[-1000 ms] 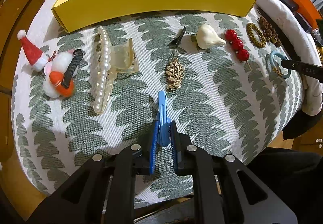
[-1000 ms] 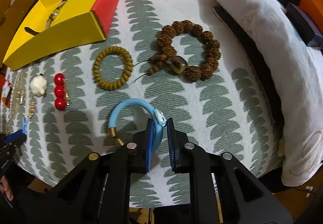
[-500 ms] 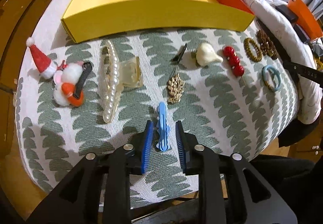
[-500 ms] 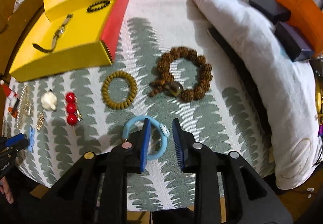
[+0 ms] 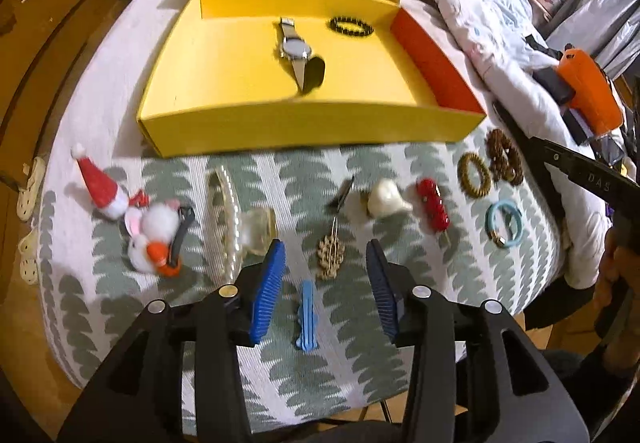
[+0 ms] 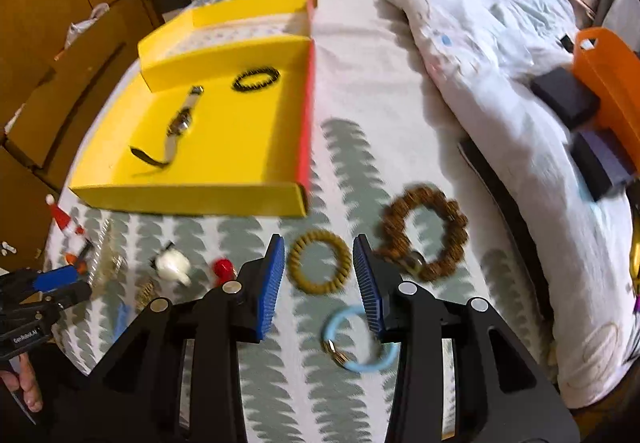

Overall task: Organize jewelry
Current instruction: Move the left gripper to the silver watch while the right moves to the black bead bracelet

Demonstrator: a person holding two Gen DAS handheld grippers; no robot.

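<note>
My left gripper [image 5: 326, 255] is open and empty above a blue hair clip [image 5: 307, 317] that lies on the leaf-print cloth. My right gripper [image 6: 319, 249] is open and empty above a light blue bracelet [image 6: 360, 341], with an olive ring bracelet [image 6: 319, 266] between its fingers in view. A yellow tray [image 5: 224, 123] at the back holds a watch [image 5: 295, 49] and a black bead bracelet [image 5: 351, 26]. A brown bead bracelet [image 6: 426, 237], red beads [image 5: 433, 205], a white pear-shaped piece [image 5: 386, 199], a gold brooch [image 5: 330, 256] and a pearl clip [image 5: 224, 221] lie in a row.
A Santa-hat clip [image 5: 98, 185] and a pom-pom hair tie [image 5: 156, 239] lie at the left. A rumpled duvet [image 6: 480, 43] and an orange basket [image 6: 608, 83] with dark boxes lie at the right. Wooden cabinets [image 6: 60, 43] stand to the left.
Both grippers let go and opened: the left released the blue clip, the right released the light blue bracelet. Both have lifted and drawn back, showing more of the tray.
</note>
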